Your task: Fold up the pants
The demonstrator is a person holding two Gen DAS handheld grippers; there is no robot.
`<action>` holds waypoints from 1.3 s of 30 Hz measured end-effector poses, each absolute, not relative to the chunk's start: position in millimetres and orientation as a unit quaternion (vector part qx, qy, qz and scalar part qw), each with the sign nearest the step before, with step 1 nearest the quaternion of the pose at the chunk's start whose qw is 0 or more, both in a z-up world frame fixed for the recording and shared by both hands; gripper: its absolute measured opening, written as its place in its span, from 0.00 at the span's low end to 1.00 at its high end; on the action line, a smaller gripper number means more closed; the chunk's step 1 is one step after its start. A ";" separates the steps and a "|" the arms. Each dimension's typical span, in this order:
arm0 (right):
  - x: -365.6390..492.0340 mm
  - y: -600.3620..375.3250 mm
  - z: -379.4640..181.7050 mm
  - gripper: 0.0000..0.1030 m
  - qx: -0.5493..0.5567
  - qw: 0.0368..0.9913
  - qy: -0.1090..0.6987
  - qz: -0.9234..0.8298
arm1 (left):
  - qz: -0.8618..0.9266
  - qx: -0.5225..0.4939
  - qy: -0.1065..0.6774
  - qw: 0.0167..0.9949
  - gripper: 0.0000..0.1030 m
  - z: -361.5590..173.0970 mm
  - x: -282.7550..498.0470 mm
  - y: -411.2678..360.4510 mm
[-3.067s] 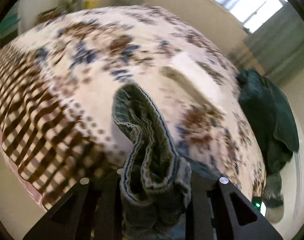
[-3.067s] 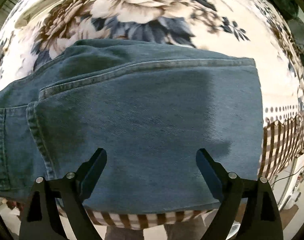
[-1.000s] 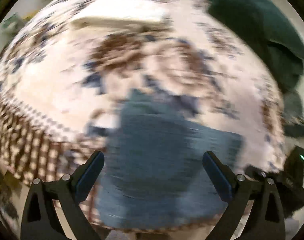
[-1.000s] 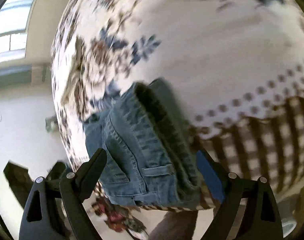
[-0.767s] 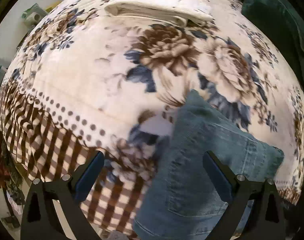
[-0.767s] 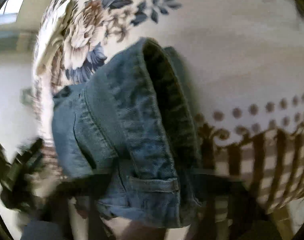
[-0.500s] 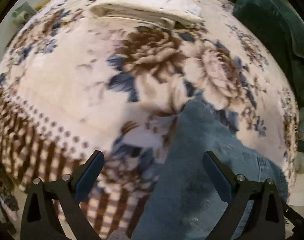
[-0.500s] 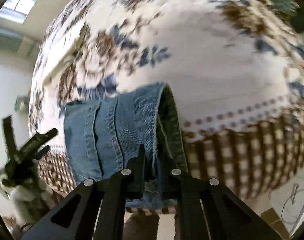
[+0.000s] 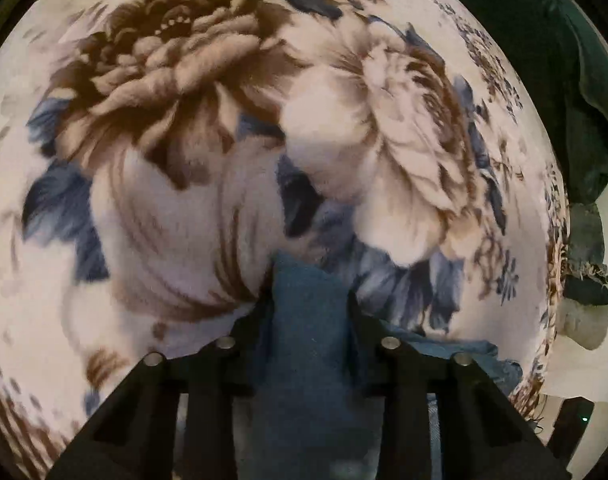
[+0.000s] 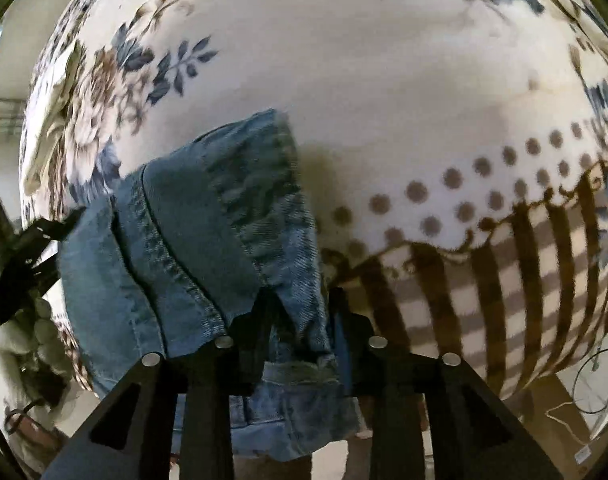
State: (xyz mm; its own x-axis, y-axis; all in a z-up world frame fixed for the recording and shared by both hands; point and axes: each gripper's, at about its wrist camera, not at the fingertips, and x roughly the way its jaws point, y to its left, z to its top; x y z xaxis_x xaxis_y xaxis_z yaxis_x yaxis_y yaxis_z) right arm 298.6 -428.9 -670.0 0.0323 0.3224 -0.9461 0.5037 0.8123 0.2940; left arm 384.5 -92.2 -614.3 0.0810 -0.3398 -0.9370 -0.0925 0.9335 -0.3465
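Pinching opposite edges of the folded blue denim pants [image 9: 307,320], both tools pointed steeply down at the bed. In the left wrist view the left hand-held gripper [image 9: 308,312], low in the middle of the frame, had its jaws closing on a raised ridge of denim that filled the gap between them; the pads looked pressed against it. The pants lay on the plush cream bedspread with brown and blue flowers [image 9: 176,128], near its checked border. In the right wrist view the right hand-held gripper [image 10: 300,312], bottom centre, had the stitched hem edge of the pants [image 10: 208,232] between its jaws, which were opening a little though the cloth sat tight between the pads.

To do this fold well, both pinches probably needed to catch every layer, not only the top one, and the two edges should be lifted together and kept taut so the denim carried over without sagging or twisting.

Much was hidden. The gripper bodies covered the lower part of the pants in both views, so how many layers each held could not be told. The left view was blurred. A dark green cloth [image 9: 563,80] at the upper right was cut off by the frame edge.
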 end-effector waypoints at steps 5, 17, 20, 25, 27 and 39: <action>292.5 -447.9 -662.7 0.31 0.341 0.640 0.684 -0.080 | -0.079 -0.330 0.654 0.676 0.34 -614.8 380.7 -47.9; 237.2 -447.4 -668.7 0.59 0.447 0.584 0.675 -0.057 | -0.114 -0.177 0.647 0.733 0.33 -596.9 363.1 -83.0; 222.8 -440.5 -684.8 0.59 0.466 0.556 0.685 -0.065 | -0.109 -0.179 0.648 0.733 0.34 -599.1 363.1 -81.4; 213.8 -428.6 -675.8 0.36 0.445 0.587 0.673 -0.071 | -0.097 -0.195 0.657 0.721 0.57 -584.7 352.2 -69.5; 210.0 -425.8 -652.4 0.28 0.418 0.616 0.664 -0.071 | -0.094 -0.205 0.648 0.728 0.67 -570.3 342.8 -59.1; 181.4 -446.8 -670.4 0.63 0.495 0.606 0.622 -0.045 | -0.140 -0.246 0.647 0.708 0.95 -567.7 286.9 -50.6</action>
State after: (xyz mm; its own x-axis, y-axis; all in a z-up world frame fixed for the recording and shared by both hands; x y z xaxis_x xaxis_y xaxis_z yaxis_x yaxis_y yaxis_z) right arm 181.4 -446.8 -670.4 0.2228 0.5609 -0.7973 0.6690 0.5069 0.5436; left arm 286.9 -50.6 -567.7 0.1235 -0.5158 -0.8477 -0.1205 0.8402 -0.5288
